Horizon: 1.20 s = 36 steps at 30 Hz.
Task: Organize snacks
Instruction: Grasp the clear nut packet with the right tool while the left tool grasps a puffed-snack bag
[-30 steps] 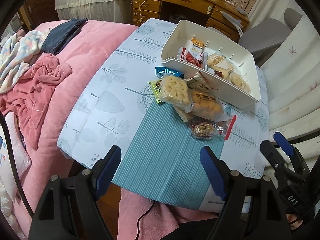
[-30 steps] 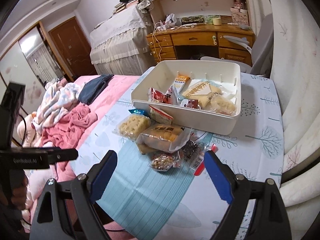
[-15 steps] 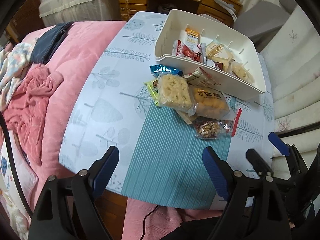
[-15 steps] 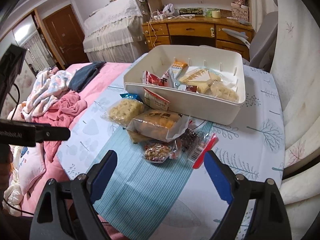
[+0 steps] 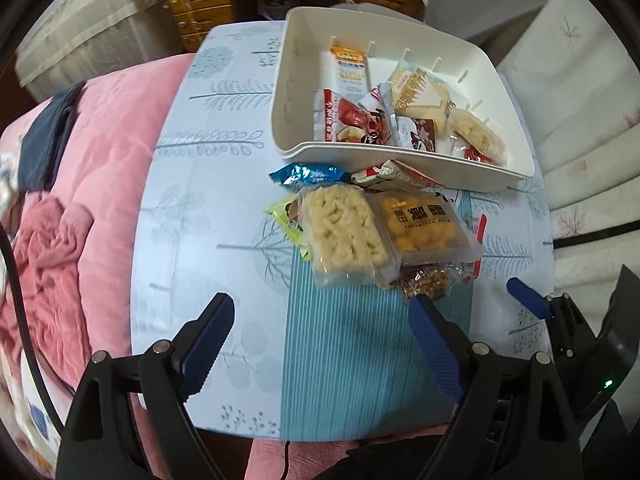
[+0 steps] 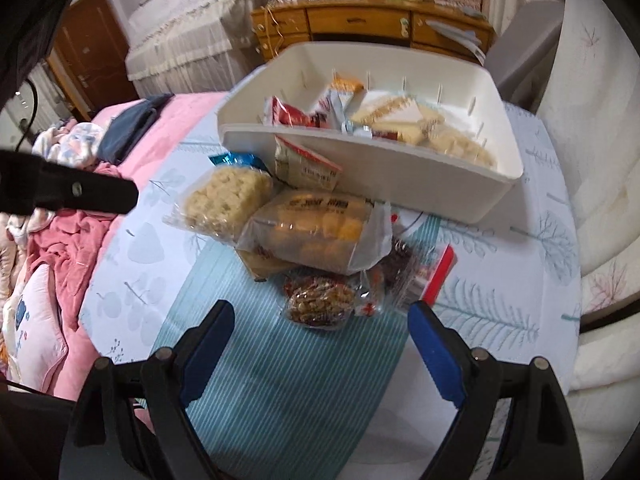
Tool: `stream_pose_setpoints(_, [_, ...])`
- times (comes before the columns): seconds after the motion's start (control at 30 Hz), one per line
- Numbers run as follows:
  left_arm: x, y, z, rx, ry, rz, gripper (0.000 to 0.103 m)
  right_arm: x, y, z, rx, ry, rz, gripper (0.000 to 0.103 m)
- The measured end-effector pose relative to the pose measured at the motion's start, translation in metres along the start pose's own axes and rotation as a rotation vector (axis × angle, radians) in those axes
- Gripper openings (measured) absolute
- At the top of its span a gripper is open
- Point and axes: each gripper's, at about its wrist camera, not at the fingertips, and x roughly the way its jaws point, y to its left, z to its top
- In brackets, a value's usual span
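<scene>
Far left, a pink blanket (image 5: 100,152) covers the bed beside the table (image 5: 192,216) with its leaf-print cloth. The left gripper (image 5: 320,312) hangs over the teal striped patch, jaws spread and just now widening, nothing between them. Ahead lies the loose pile: a pale noodle-snack pack (image 5: 342,234) touching an orange snack pack (image 5: 420,226), a blue wrapper (image 5: 306,172) behind, a nut packet (image 5: 428,280) in front. Further back, the white bin (image 5: 404,160) already holds several packets. To the right, the right gripper (image 6: 320,320) hovers with jaws released and empty, the nut packet just ahead of its tips.
</scene>
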Motion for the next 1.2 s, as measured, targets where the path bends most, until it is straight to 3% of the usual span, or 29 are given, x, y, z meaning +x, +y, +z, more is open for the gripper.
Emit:
stream_pose_setpoints(0.5, [0.061, -0.005, 0.043, 0.182, 0.149, -0.016, 0.091, 0.065, 0.014, -0.013, 0.151, 0.180, -0.113, 0.089])
stream_pose_setpoints(0.97, [0.112, -0.007, 0.059, 0.177, 0.283, -0.051, 0.091, 0.091, 0.005, -0.016, 0.193, 0.194, -0.194, 0.086])
stream_pose_setpoints(1.03, [0.118, -0.004, 0.060, 0.156, 0.305, -0.073, 0.087, 0.092, 0.005, -0.014, 0.182, 0.194, -0.204, 0.078])
stream_pose_setpoints(1.13, [0.124, 0.000, 0.061, 0.126, 0.326, -0.113, 0.074, 0.090, 0.007, -0.013, 0.175, 0.188, -0.203, 0.064])
stream_pose_setpoints(1.2, [0.129, 0.003, 0.061, 0.101, 0.346, -0.143, 0.059, 0.088, 0.008, -0.012, 0.168, 0.185, -0.202, 0.057])
